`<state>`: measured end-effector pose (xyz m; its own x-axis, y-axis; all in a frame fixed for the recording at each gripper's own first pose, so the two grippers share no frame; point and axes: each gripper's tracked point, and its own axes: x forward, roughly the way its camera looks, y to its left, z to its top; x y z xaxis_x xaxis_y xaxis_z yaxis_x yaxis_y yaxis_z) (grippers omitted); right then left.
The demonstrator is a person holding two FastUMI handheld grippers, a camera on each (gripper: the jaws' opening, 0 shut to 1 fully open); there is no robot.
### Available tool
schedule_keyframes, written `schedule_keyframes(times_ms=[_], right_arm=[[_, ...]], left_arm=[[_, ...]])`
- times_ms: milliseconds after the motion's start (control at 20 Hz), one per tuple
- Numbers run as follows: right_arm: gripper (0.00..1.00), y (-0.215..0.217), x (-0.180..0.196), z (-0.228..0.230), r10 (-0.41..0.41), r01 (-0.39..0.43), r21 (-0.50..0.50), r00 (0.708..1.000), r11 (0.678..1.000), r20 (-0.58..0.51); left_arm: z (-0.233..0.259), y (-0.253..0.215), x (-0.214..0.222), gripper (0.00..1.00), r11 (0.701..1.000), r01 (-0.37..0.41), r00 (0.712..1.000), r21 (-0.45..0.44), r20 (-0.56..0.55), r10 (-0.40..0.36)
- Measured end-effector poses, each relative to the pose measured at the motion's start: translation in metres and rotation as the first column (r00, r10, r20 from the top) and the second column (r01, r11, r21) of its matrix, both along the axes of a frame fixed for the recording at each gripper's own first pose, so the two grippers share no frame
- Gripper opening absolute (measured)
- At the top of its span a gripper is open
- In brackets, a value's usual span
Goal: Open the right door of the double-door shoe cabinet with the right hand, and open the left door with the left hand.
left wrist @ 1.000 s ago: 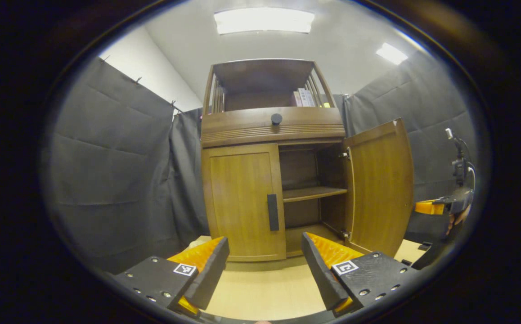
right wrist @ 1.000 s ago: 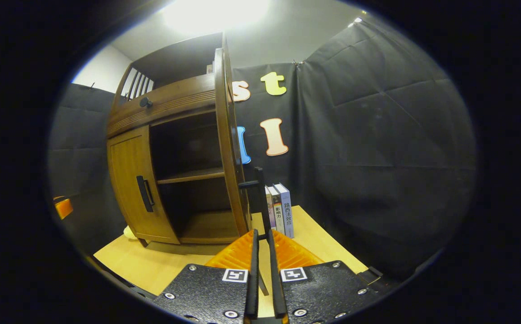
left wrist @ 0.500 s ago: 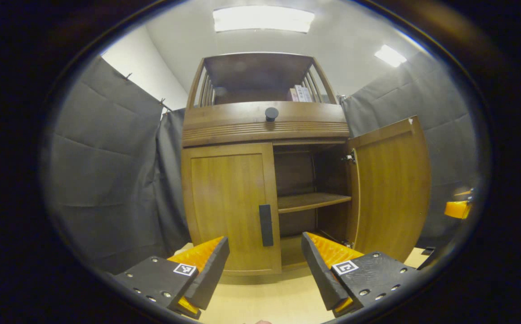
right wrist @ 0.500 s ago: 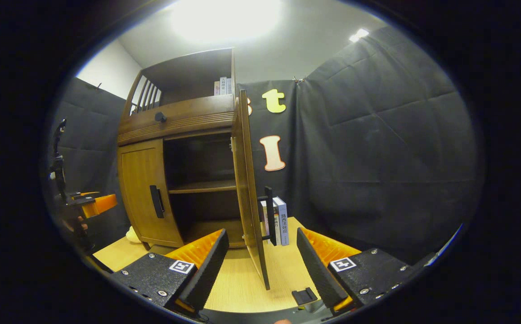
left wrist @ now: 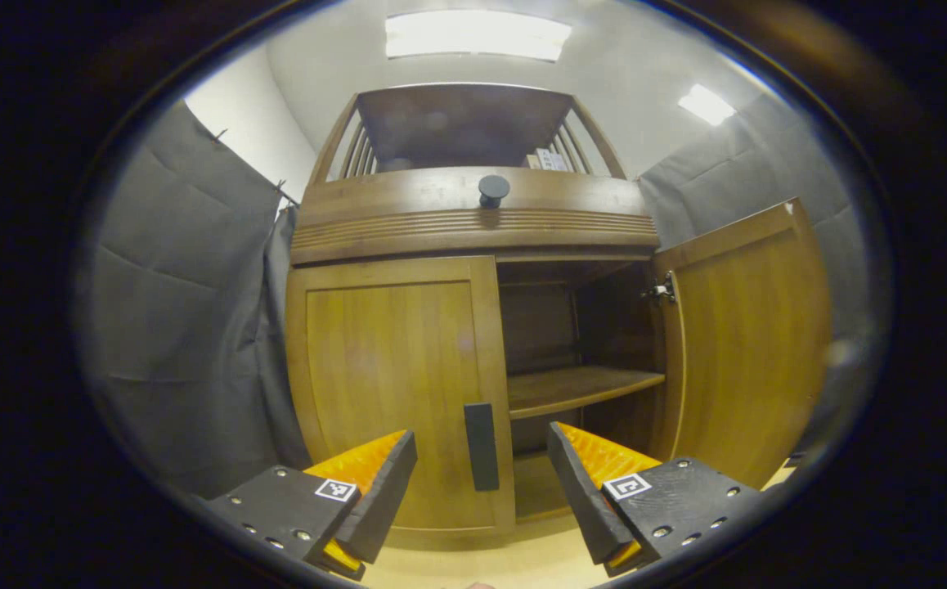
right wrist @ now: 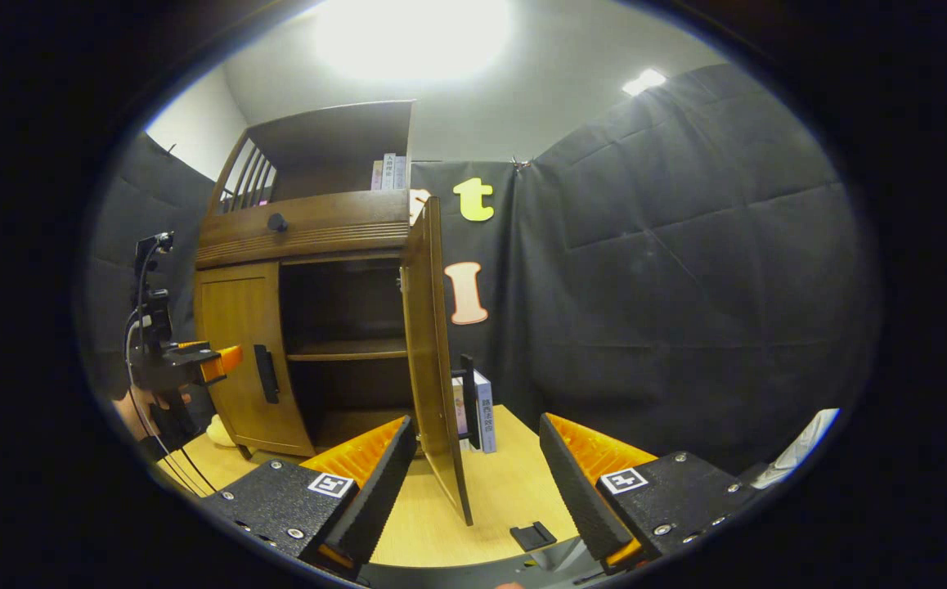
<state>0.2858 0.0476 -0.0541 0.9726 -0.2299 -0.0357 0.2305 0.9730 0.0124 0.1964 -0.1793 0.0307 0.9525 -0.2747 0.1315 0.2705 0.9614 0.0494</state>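
Left door handle (left wrist: 482,446) stands as a vertical bar at the 12 o'clock position ahead of the left gripper (left wrist: 482,483), centred in the gap between its jaws, long axis upright and thus crosswise to the jaw opening line. Jaws of the left gripper spread wide, holding nothing, not yet touching the handle. Left door (left wrist: 396,384) of the shoe cabinet (left wrist: 473,217) still shut flush; handle mounted at its inner edge, beside the open compartment. Right door (right wrist: 428,343) already swung out, seen edge-on at 12 o'clock from the right gripper (right wrist: 477,483), whose jaws are also spread wide and empty, clear of the door, above the desk (right wrist: 506,491). Left gripper judged the nearer of the two to the remaining handle; next move likely a straight advance, then closure across the bar.
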Motion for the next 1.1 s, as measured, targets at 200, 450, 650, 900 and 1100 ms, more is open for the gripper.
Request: schedule_keyframes(times_ms=[200,450,650,900,1100], right_arm=[[0.94,-0.001,-0.008,-0.009,-0.042,0.043,0.043,0.999,0.998,-0.032],[0.94,0.001,-0.005,-0.017,-0.054,0.057,0.039,0.996,0.998,-0.072],[0.91,0.004,-0.001,-0.017,-0.045,0.048,0.033,0.996,0.998,-0.08],[0.94,0.01,0.003,-0.018,-0.022,0.025,0.037,0.996,0.999,-0.087],[0.94,0.018,0.007,-0.013,0.011,-0.009,0.035,0.997,0.999,-0.075]], left_arm=[[-0.014,-0.007,0.041,0.99,1.0,-0.008,1.0,-0.01,-0.011,0.008],[-0.056,-0.016,0.088,0.99,0.999,-0.025,0.994,-0.023,-0.108,0.023],[-0.072,-0.026,0.102,0.87,0.999,-0.028,0.989,-0.022,-0.149,0.024],[-0.074,-0.026,0.117,0.7,0.999,-0.036,0.986,-0.007,-0.16,0.034],[-0.077,-0.032,0.113,0.35,0.998,-0.025,0.979,-0.055,-0.203,0.013]])
